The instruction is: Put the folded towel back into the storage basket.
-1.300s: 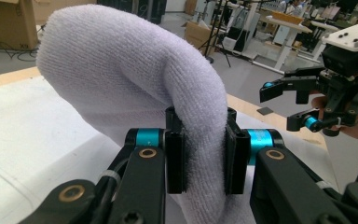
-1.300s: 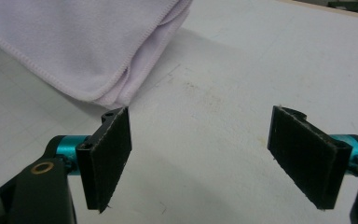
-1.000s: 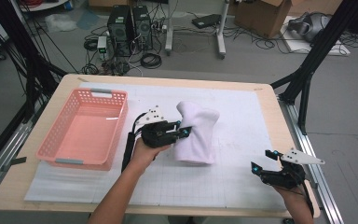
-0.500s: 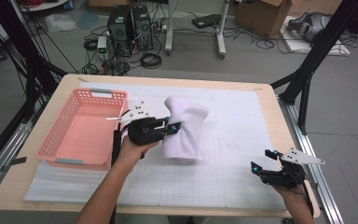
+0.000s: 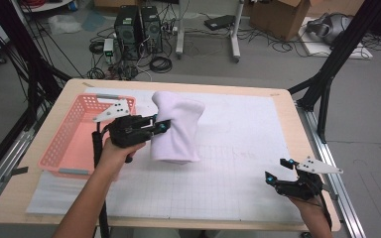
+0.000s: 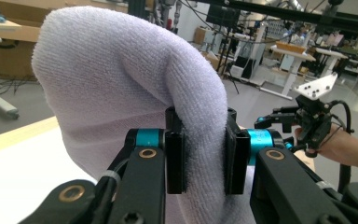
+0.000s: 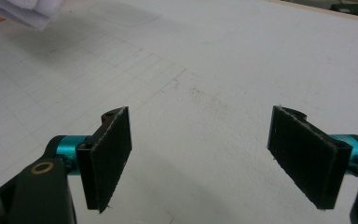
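A folded white towel (image 5: 176, 126) hangs in the air over the white grid mat, just right of the pink basket (image 5: 62, 148). My left gripper (image 5: 158, 125) is shut on the towel's left side; in the left gripper view the towel (image 6: 135, 93) bulges up between the two black pads (image 6: 175, 161). My right gripper (image 5: 278, 171) rests near the table's front right corner, open with nothing between its jaws. In the right gripper view its pads (image 7: 109, 156) stand wide apart over bare mat, and a corner of the towel (image 7: 30, 11) shows at the top left.
The pink basket sits on the table's left side and looks empty. The white grid mat (image 5: 238, 163) covers most of the wooden table (image 5: 297, 124). Black frame posts, cables and computers stand on the floor beyond the far edge.
My left gripper has carried the towel leftward and up, from the mat's middle to beside the basket. The right gripper has stayed put.
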Demonstrator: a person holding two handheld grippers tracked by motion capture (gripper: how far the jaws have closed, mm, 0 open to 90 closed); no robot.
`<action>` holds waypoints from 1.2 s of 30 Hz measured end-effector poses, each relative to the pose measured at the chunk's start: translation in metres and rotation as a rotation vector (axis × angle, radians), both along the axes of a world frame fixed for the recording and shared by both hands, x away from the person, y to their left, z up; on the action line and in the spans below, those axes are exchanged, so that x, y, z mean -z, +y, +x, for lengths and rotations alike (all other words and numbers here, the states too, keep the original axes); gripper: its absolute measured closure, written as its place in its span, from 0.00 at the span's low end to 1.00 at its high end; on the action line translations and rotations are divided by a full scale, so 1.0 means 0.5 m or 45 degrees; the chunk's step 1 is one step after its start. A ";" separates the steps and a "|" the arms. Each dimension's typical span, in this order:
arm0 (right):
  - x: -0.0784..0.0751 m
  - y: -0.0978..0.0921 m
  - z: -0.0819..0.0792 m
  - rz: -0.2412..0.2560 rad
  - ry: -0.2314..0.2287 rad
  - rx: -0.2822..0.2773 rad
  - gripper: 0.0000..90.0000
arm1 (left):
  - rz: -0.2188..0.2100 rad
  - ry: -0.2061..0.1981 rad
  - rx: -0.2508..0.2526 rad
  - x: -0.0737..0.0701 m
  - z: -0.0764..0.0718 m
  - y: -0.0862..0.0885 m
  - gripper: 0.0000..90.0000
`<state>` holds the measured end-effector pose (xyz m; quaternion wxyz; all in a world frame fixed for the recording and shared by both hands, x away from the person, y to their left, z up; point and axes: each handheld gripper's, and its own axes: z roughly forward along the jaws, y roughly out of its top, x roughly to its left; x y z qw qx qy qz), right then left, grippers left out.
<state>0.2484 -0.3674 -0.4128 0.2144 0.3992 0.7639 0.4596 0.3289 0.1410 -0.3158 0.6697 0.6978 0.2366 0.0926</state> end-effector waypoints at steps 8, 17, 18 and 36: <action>0.001 0.000 0.001 -0.007 0.000 0.005 0.23 | -0.017 -0.022 -0.041 -0.028 -0.010 0.063 0.83; 0.001 0.000 0.001 -0.014 -0.002 0.005 0.23 | -0.058 -0.049 -0.085 -0.049 -0.021 0.121 0.83; 0.001 0.000 0.001 -0.016 -0.002 0.005 0.23 | -0.060 -0.048 -0.087 -0.051 -0.022 0.128 0.83; 0.000 -0.004 0.003 -0.023 0.004 0.027 0.23 | -0.105 -0.036 -0.153 -0.078 -0.020 0.254 0.83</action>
